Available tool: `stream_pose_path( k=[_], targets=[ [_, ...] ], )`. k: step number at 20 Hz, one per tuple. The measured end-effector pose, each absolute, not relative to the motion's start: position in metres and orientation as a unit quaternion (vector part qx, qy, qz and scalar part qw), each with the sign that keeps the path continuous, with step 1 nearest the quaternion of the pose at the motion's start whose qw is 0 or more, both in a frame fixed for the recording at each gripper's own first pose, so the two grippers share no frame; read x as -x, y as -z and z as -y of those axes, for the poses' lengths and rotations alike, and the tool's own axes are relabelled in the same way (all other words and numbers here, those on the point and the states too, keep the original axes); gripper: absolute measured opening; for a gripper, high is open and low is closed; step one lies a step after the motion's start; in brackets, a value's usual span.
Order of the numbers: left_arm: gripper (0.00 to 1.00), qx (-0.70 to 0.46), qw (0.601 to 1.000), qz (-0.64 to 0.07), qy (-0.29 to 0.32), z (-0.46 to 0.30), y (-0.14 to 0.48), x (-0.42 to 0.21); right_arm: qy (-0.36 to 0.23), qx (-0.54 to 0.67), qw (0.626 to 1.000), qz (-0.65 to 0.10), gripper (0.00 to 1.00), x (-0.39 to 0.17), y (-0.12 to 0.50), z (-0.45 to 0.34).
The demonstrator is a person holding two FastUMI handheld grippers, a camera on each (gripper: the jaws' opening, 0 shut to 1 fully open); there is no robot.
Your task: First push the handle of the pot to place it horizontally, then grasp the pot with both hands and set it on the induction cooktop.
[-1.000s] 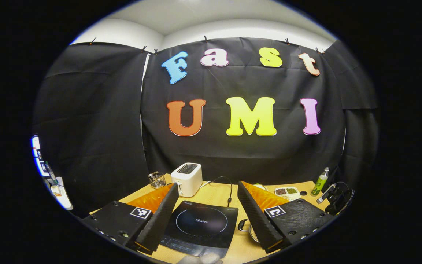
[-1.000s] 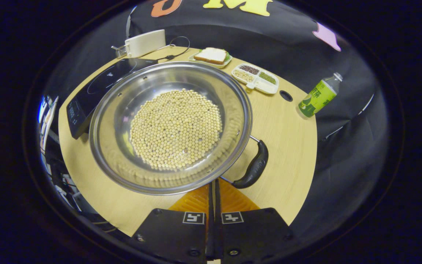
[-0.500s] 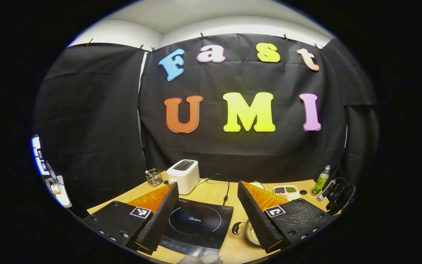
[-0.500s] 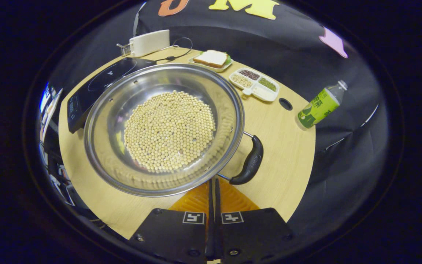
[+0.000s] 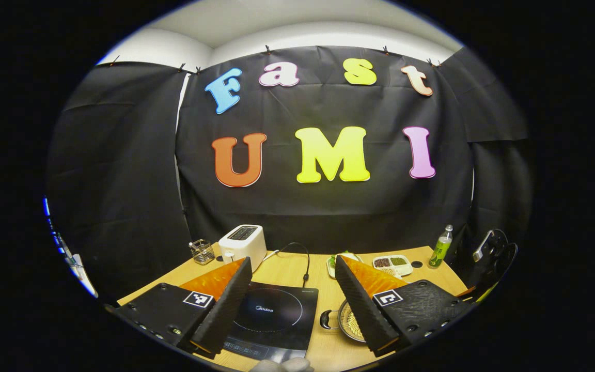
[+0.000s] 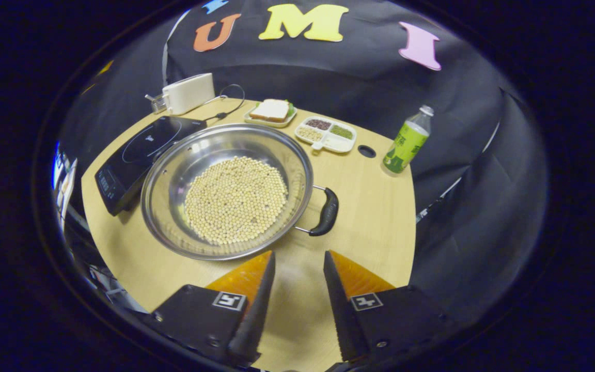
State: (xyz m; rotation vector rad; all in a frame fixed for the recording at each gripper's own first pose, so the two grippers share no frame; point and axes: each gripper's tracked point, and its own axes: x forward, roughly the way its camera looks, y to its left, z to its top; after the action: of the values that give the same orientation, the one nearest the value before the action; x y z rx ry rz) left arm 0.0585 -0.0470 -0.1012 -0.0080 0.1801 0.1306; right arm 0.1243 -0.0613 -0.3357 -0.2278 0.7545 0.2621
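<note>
Landmark: the pot [image 6: 228, 191].

Hidden / hard to read: in the left gripper view the pot [image 5: 351, 323] is mostly covered by one finger [image 5: 362, 310] of the left gripper [image 5: 293, 305]; what shows is a sliver of rim, some beans and the small dark handle [image 5: 325, 319] on the cooktop side. In the right gripper view that same handle is out of sight behind the rim. The near edge of the induction cooktop [image 5: 271, 320] is cut off at the bottom of the left gripper view. Contents of the small wire basket [image 5: 202, 251] are too small to make out.

Pot: steel, wide, sitting on the table [image 6: 370, 206], holding a layer of pale beans [image 6: 235, 199]. Its dark side handle [image 6: 327, 212] lies flat, pointing away from the cooktop. Induction cooktop [image 6: 140, 157] sits just beside the pot on the opposite side; whether the rim touches it I cannot tell.

Grippers: right gripper [image 6: 297, 289] hovers over bare table on the near side of the pot, jaws apart, holding nothing, touching nothing. Left gripper jaws wide apart, nothing between them, raised above the cooktop.

Around: beyond the pot, a plate with a sandwich [image 6: 271, 110] and a divided tray [image 6: 326, 136] of grains. Green bottle [image 6: 406, 142] stands upright beyond the handle side, a round hole [image 6: 366, 151] in the tabletop between it and the tray. White toaster [image 6: 188, 93] beyond the cooktop, with a black cord [image 6: 225, 106] running from it.

Surface/room: light wood tabletop, black cloth walls, white ceiling [image 5: 297, 20] above.
</note>
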Motion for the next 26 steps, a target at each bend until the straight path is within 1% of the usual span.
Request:
stream_pose_path(
  k=[1, 2, 3, 4, 5, 6, 7, 8, 9, 10, 11, 12, 13, 14, 15, 16, 17, 18, 19, 20, 26],
  targets=[
    [0.96, 0.002, 0.994, -0.091, -0.058, 0.049, 0.103, -0.059, -0.121, 0.101, 0.919, -0.362, 0.72, -0.121, 0.335, 0.063],
    [0.96, 0.001, 0.995, -0.091, -0.05, 0.05, 0.104, -0.059, -0.112, 0.091, 0.924, -0.354, 0.75, -0.116, 0.329, 0.063],
    [0.96, 0.0, 0.995, -0.093, -0.042, 0.053, 0.106, -0.06, -0.103, 0.081, 0.928, -0.348, 0.7, -0.112, 0.323, 0.065],
    [0.96, 0.0, 0.995, -0.095, -0.033, 0.057, 0.108, -0.062, -0.094, 0.072, 0.931, -0.345, 0.7, -0.109, 0.32, 0.067],
    [0.97, -0.001, 0.995, -0.098, -0.025, 0.059, 0.112, -0.063, -0.087, 0.062, 0.933, -0.343, 0.75, -0.107, 0.318, 0.07],
    [0.97, -0.001, 0.995, -0.099, -0.018, 0.062, 0.115, -0.063, -0.081, 0.05, 0.937, -0.338, 0.83, -0.103, 0.312, 0.07],
    [0.96, -0.001, 0.994, -0.105, -0.011, 0.066, 0.122, -0.064, -0.073, 0.038, 0.939, -0.333, 0.89, -0.104, 0.311, 0.071],
    [0.96, -0.001, 0.994, -0.111, -0.005, 0.07, 0.129, -0.064, -0.067, 0.03, 0.94, -0.332, 0.85, -0.103, 0.31, 0.073],
    [0.96, -0.001, 0.993, -0.116, 0.0, 0.073, 0.135, -0.065, -0.062, 0.022, 0.942, -0.33, 0.89, -0.102, 0.31, 0.074],
    [0.97, -0.001, 0.992, -0.125, 0.005, 0.077, 0.144, -0.066, -0.059, 0.013, 0.943, -0.327, 0.86, -0.102, 0.31, 0.074],
    [0.97, 0.001, 0.991, -0.137, 0.011, 0.081, 0.156, -0.067, -0.058, 0.007, 0.944, -0.326, 0.89, -0.103, 0.309, 0.074],
    [0.97, 0.003, 0.989, -0.145, 0.015, 0.085, 0.166, -0.068, -0.057, 0.002, 0.945, -0.323, 0.86, -0.104, 0.308, 0.074],
    [0.97, 0.008, 0.987, -0.161, 0.017, 0.088, 0.178, -0.069, -0.055, -0.001, 0.945, -0.321, 0.89, -0.107, 0.308, 0.074],
    [0.96, 0.014, 0.984, -0.174, 0.02, 0.091, 0.19, -0.07, -0.057, -0.003, 0.946, -0.32, 0.86, -0.109, 0.308, 0.073],
    [0.97, 0.023, 0.982, -0.186, 0.021, 0.095, 0.203, -0.072, -0.057, -0.004, 0.946, -0.319, 0.86, -0.112, 0.307, 0.073],
    [0.97, 0.03, 0.979, -0.2, 0.02, 0.098, 0.213, -0.074, -0.06, -0.005, 0.946, -0.32, 0.89, -0.116, 0.309, 0.071],
    [0.97, 0.033, 0.977, -0.209, 0.02, 0.1, 0.223, -0.076, -0.062, -0.005, 0.945, -0.32, 0.89, -0.12, 0.309, 0.07],
    [0.97, 0.034, 0.975, -0.22, 0.017, 0.102, 0.233, -0.077, -0.066, -0.005, 0.944, -0.322, 0.86, -0.125, 0.309, 0.068],
    [0.97, 0.034, 0.973, -0.227, 0.016, 0.105, 0.242, -0.08, -0.069, -0.006, 0.944, -0.323, 0.89, -0.13, 0.31, 0.065],
    [0.97, 0.033, 0.972, -0.234, 0.017, 0.108, 0.25, -0.083, -0.074, -0.006, 0.943, -0.324, 0.86, -0.136, 0.311, 0.062],
    [0.98, 0.034, 0.959, -0.281, 0.013, 0.126, 0.303, -0.102, -0.092, 0.0, 0.936, -0.341, 0.86, -0.177, 0.324, 0.053]
  ],
)
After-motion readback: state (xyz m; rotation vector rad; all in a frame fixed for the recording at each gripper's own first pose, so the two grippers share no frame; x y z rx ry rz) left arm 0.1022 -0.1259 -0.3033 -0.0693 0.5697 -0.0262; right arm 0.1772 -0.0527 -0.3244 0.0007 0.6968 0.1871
